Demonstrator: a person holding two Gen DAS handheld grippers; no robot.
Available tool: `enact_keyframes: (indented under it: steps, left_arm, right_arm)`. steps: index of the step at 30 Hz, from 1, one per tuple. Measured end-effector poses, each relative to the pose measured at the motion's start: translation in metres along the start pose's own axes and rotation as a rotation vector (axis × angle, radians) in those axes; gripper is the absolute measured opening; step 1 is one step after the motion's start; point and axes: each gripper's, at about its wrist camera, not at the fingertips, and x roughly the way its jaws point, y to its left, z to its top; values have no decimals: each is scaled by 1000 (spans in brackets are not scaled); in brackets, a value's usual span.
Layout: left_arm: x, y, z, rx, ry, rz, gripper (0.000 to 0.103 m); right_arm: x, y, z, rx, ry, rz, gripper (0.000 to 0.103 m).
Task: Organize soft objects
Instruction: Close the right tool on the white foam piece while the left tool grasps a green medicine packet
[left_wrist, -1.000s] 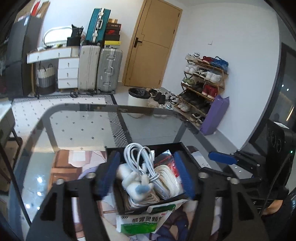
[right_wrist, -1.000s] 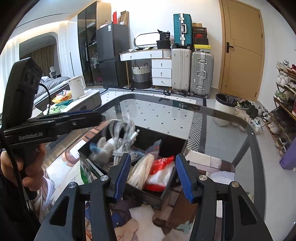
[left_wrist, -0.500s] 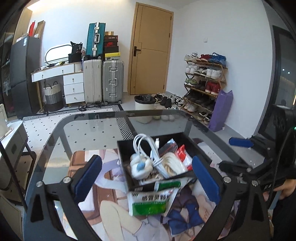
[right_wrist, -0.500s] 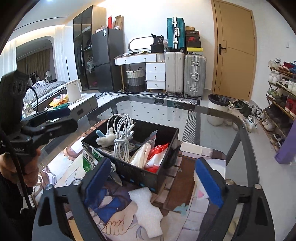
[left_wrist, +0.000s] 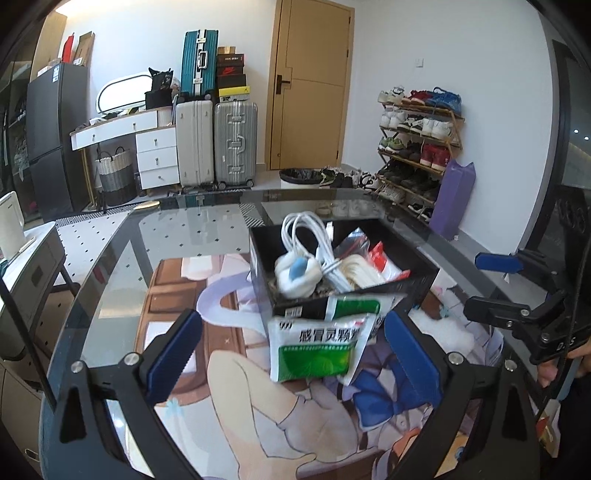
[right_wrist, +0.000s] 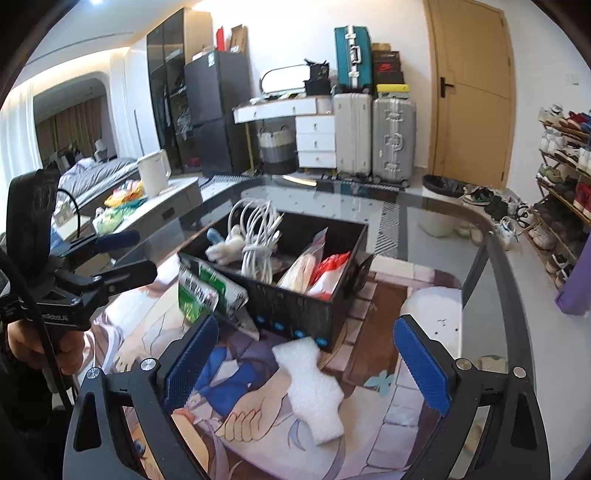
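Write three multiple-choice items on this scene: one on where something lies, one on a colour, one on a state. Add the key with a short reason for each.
1. Where does the white foam piece lie?
A. inside the black box
B. on the mat in front of the black box
C. on the shoe rack

2. What colour are the pads of the right hand-held gripper?
A. blue
B. red
C. yellow

3. What is the state of the left hand-held gripper?
A. shut on the green packet
B. shut on the cable
C. open, holding nothing

Key: 1 B, the foam rests on the printed mat, clear of the box wall. 2 A, both pads show blue in the right wrist view. 3 C, its fingers stand wide apart on either side of the green packet, touching nothing.
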Motion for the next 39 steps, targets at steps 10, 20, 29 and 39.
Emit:
enact_keyframes:
  steps: [10, 20, 29, 39]
  left_arm:
    - [14, -6, -12, 29, 71, 19, 100]
    - [26, -9, -19, 34, 126, 25, 100]
    - [33, -4, -21, 6, 159, 19, 100]
    - [45, -14, -27, 10, 196, -2, 100]
  right_arm:
    - [18, 5, -12, -23, 74, 30, 98]
    - [37, 5, -19, -13, 148, 27, 98]
    - [44, 2, -21, -10, 164, 17, 98]
    - [49, -3, -25, -9, 196, -3, 98]
